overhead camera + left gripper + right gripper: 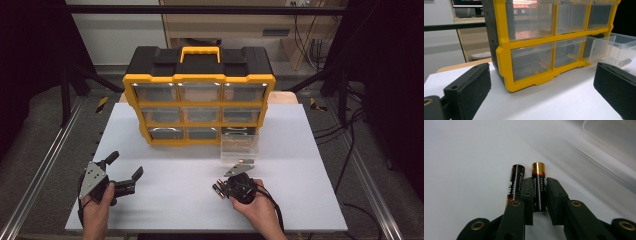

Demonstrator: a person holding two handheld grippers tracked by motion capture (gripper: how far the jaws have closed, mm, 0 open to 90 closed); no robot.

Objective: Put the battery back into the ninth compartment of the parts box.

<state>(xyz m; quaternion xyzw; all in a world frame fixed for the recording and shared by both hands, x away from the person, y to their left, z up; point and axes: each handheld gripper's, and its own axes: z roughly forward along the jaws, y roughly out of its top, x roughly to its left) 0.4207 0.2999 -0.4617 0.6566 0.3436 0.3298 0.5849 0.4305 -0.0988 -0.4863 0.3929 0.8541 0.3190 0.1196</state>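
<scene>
- High view: the right gripper [223, 188] is held low over the near part of the white worktop [175, 200], with two batteries at its tip.
- Right gripper view: the jaws are closed around one battery with a gold end [539, 187], whose body is seen between the two pads while its gold cap points away from the camera.
- A second battery [514, 183] is seen lying on the worktop just beside the left pad, outside the grip and roughly parallel to the held one.
- A clear drawer [240, 145], pulled out of the organiser, is set on the worktop just beyond the right gripper; its rim is seen blurred at the upper right of the right gripper view.
- The yellow and black organiser [199, 95] is stood at the far middle of the worktop, with its bottom-right slot empty.
- The left gripper [125, 168] is held at the near left, well apart from the batteries; its jaws are spread wide with nothing between them.
- Left gripper view: the organiser's front and the removed drawer [614, 48] are faced.
</scene>
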